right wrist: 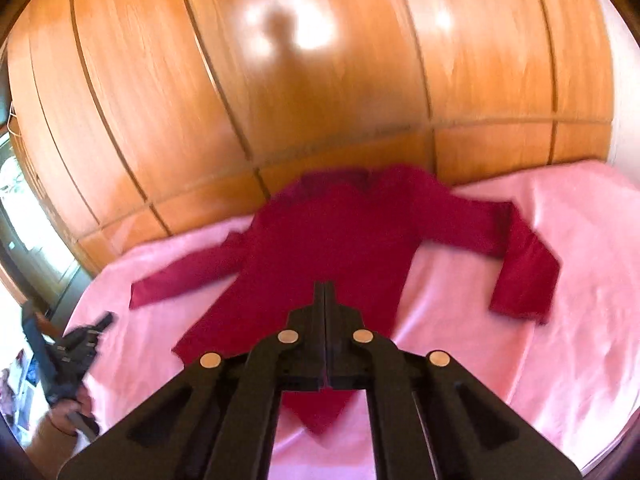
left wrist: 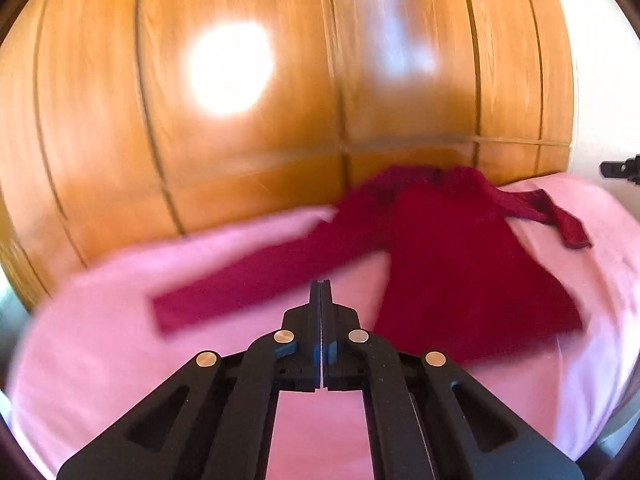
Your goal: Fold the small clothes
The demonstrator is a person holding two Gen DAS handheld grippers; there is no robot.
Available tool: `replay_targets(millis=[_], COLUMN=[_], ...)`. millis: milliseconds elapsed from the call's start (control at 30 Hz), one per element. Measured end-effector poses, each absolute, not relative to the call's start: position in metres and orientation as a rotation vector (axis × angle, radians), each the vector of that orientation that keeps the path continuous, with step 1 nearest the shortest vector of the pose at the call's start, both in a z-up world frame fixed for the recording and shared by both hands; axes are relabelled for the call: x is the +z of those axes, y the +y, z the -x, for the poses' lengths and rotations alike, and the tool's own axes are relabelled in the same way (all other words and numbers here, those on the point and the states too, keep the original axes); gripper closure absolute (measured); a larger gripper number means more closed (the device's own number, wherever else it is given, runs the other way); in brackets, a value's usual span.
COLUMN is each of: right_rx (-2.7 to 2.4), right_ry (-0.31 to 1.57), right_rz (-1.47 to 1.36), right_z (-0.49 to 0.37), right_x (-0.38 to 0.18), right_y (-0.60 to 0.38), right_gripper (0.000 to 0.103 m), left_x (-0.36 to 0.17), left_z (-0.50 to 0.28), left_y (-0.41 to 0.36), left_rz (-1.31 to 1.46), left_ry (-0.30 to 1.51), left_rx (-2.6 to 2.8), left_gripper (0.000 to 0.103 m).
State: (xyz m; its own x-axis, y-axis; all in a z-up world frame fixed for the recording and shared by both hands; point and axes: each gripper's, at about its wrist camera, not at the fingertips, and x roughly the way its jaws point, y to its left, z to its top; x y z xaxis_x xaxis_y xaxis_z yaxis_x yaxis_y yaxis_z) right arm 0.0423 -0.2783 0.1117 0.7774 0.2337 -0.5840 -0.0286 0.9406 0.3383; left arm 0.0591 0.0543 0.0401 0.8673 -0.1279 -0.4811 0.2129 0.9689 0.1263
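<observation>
Open pink bedsheet point(right wrist: 500, 340) is left around the spread red sweater point(right wrist: 332, 240); passage beyond is blocked by the wooden wardrobe point(right wrist: 320, 100).

A bed under a pink sheet point(right wrist: 540, 240) carries a dark red long-sleeved top point(right wrist: 332, 240), spread flat

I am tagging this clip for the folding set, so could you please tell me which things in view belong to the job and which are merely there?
Part of the job:
- red long-sleeved top, spread flat
- pink sheet beneath it
- left gripper, shut, empty
- right gripper, shut, empty

Merely there:
- wooden wardrobe doors behind the bed
- window at far left
</observation>
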Motion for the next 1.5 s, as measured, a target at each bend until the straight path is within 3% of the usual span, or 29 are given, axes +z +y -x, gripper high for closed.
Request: replay_targets(millis=[133,200,233,300,533,600,633,667,700,733,867,1000,1167,1333,1500], right_rx=[0.153,0.142,0.140,0.140,0.156,0.135,0.138,0.161,0.161,0.161,0.191,0.206,0.218,0.211,0.116], right_ry=[0.725,0.788,0.813,0.885,1.077,1.056,1.060,1.065,1.066,1.058,0.968,0.798,0.699,0.835,1.088], right_rz=[-0.349,-0.372,-0.388,-0.404,-0.517,-0.490,-0.491,-0.505,-0.488,-0.452,-0.420,-0.379,-0.359,-0.279,-0.269], right_z=[-0.039,-0.037,-0.036,-0.035,-0.047,-0.051,-0.053,-0.057,-0.059,-0.061,-0.063,-0.051,-0.011,0.038,0.078], right_x=[0.092,0.067,0.056,0.026,-0.065,-0.066,-0.066,-0.064,-0.060,-0.053,-0.009,0.066,0.110,0.073,-0.018], right_y=[-0.284,-0.283,-0.282,-0.276,-0.254,-0.249,-0.249,-0.249,-0.247,-0.244,-0.249,-0.268,-0.295,-0.294,-0.309], right_gripper=[0.097,0.061,0.046,0.046,0.050,0.060,0.083,0.095,0.095,0.095,0.095,0.096,0.096,0.096,0.096], left_x=[0.043,0.024,0.011,-0.018,-0.084,-0.092,-0.093,-0.093,-0.093,-0.094,-0.077,-0.028,0.037,0.049,-0.025], left_z=[-0.055,-0.051,-0.048,-0.047,-0.070,-0.078,-0.082,-0.087,-0.093,-0.095,-0.098,-0.080,-0.042,0.034,0.087], left_y=[0.102,0.100,0.094,0.077,0.006,-0.004,-0.007,-0.010,-0.013,-0.014,-0.008,0.027,0.094,0.102,0.079], left_rz=[0.043,0.110,0.154,0.233,0.232,0.225,0.219,0.218,0.222,0.210,0.094,-0.136,-0.279,-0.446,-0.494], left_ry=[0.568,0.632,0.673,0.738,0.908,0.919,0.915,0.910,0.909,0.904,0.826,0.654,0.487,0.475,0.705], left_rx=[-0.230,-0.262,-0.283,-0.302,-0.361,-0.352,-0.342,-0.342,-0.359,-0.352,-0.315,-0.249,-0.158,-0.236,-0.389], left_gripper=[0.103,0.098,0.072,0.044,0.045,0.053,0.061,0.069,0.085,0.094,0.097,0.097,0.097,0.097,0.097])
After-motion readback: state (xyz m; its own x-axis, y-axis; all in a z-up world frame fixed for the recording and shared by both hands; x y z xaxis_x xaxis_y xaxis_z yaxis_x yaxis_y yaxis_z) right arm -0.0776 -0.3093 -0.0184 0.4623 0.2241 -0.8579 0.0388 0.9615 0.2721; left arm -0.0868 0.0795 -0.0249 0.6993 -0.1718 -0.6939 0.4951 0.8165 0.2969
